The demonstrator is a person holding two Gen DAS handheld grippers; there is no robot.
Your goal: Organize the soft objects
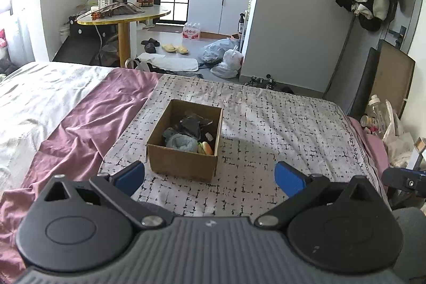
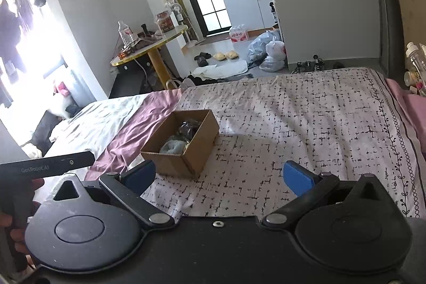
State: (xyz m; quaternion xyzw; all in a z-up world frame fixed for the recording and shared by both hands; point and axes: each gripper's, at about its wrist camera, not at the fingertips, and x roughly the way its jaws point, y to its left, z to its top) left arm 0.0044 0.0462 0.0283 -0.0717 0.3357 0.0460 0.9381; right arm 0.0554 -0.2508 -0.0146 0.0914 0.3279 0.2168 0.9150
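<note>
An open cardboard box (image 1: 183, 164) (image 2: 173, 160) sits on the patterned white bedspread (image 1: 279, 129) (image 2: 306, 119). Inside lie a rolled grey-blue cloth (image 1: 179, 141) (image 2: 171, 147), dark soft items (image 1: 191, 124) (image 2: 187, 127) and a small orange and green piece (image 1: 205, 148). My left gripper (image 1: 210, 178) hovers open just before the box, nothing between its blue pads (image 1: 130, 177). My right gripper (image 2: 221, 177) is also open and empty, with the box ahead to its left. In the right wrist view part of the left gripper's body (image 2: 48, 167) shows at the left edge, held by a hand.
A purple sheet (image 1: 80, 129) and a white duvet (image 1: 32, 97) cover the bed's left side. Beyond the bed stand a round table (image 1: 125, 15) with a bottle, slippers and plastic bags (image 1: 223, 57) on the floor. Bottles and clutter (image 1: 378, 116) crowd the bed's right edge.
</note>
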